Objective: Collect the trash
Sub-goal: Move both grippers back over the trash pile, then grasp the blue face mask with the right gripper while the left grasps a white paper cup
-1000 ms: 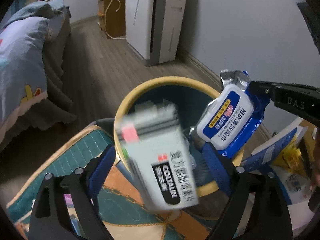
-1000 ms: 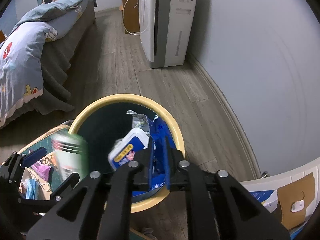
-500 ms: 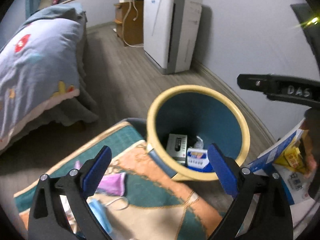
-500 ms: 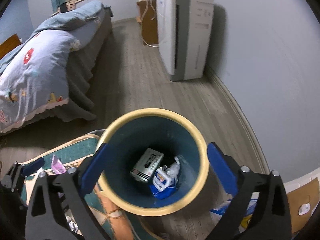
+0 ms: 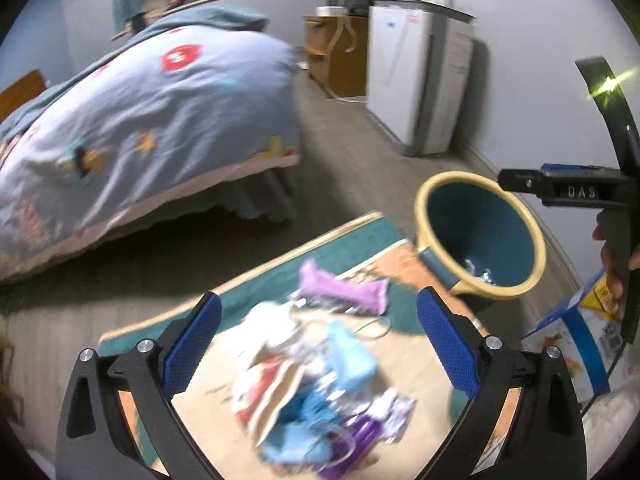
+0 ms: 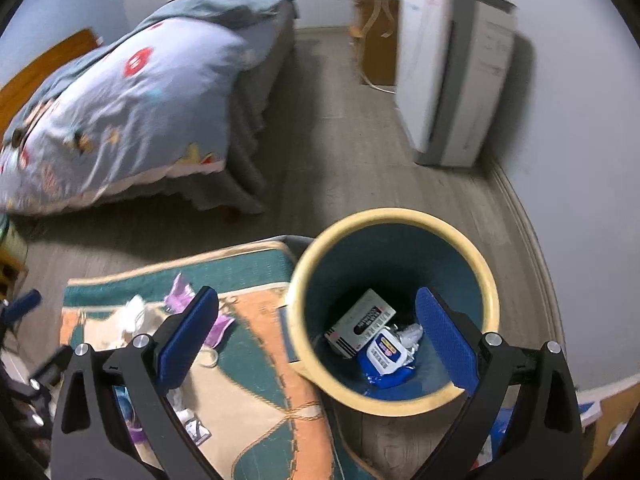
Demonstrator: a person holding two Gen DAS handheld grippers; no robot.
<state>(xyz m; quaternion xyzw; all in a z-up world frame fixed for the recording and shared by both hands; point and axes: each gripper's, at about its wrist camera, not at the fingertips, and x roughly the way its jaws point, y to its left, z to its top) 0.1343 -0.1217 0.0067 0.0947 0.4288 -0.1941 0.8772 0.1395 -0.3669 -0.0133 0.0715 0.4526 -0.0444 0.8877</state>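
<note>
With both tongs spread wide and empty, trash sits partly binned.
Left tongs (image 5: pixel 316 344) hang over a blurred heap of wrappers (image 5: pixel 320 384) on the patterned rug (image 5: pixel 256 280). Right tongs (image 6: pixel 316 340) point down beside the yellow-rimmed bin (image 6: pixel 394 216); inside lie a grey box (image 6: pixel 360 322) and a blue wipes pack (image 6: pixel 386 356), touching. Bed (image 6: pixel 128 92) well apart.
</note>
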